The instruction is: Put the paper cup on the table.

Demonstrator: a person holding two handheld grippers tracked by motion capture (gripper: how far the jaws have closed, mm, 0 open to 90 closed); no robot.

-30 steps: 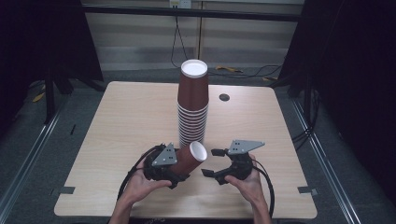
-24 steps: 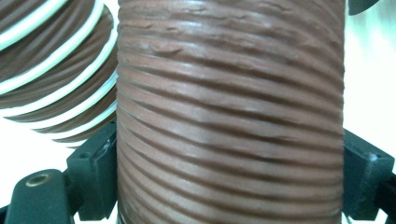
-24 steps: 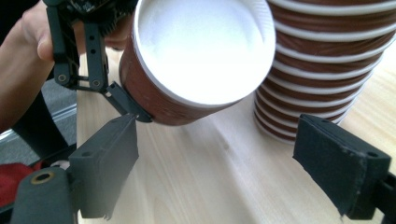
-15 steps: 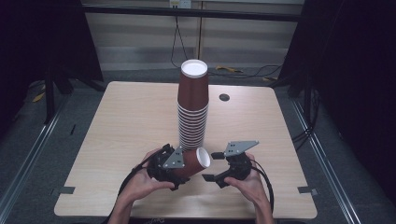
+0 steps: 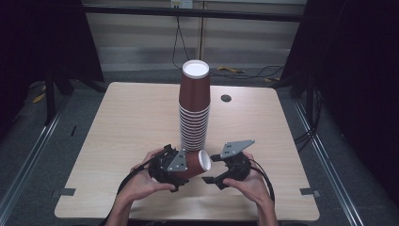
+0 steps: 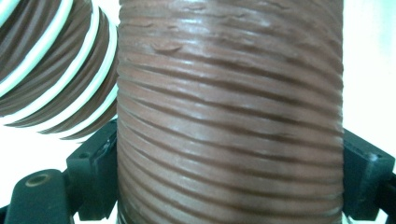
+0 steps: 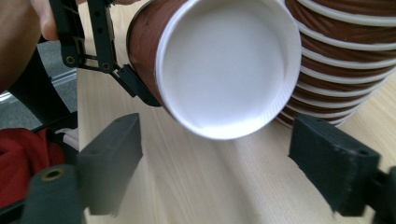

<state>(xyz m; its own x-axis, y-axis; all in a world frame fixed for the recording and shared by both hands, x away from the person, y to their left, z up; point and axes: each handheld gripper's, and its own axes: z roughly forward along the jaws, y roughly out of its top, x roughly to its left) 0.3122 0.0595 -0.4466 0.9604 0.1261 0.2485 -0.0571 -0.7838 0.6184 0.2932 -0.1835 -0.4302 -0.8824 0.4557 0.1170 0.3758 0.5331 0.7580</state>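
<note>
High view: left claw (image 5: 181,165) is clenched on a brown paper cup (image 5: 196,163) lying sideways above the surface (image 5: 117,122), mouth facing the right claw (image 5: 217,177), whose released jaws straddle its axis beside the cup stack (image 5: 194,113).

A pale wooden table (image 5: 122,141) stands on grey floor (image 5: 28,155), dark curtains (image 5: 42,37) behind.

High overview, two close claw views
</note>
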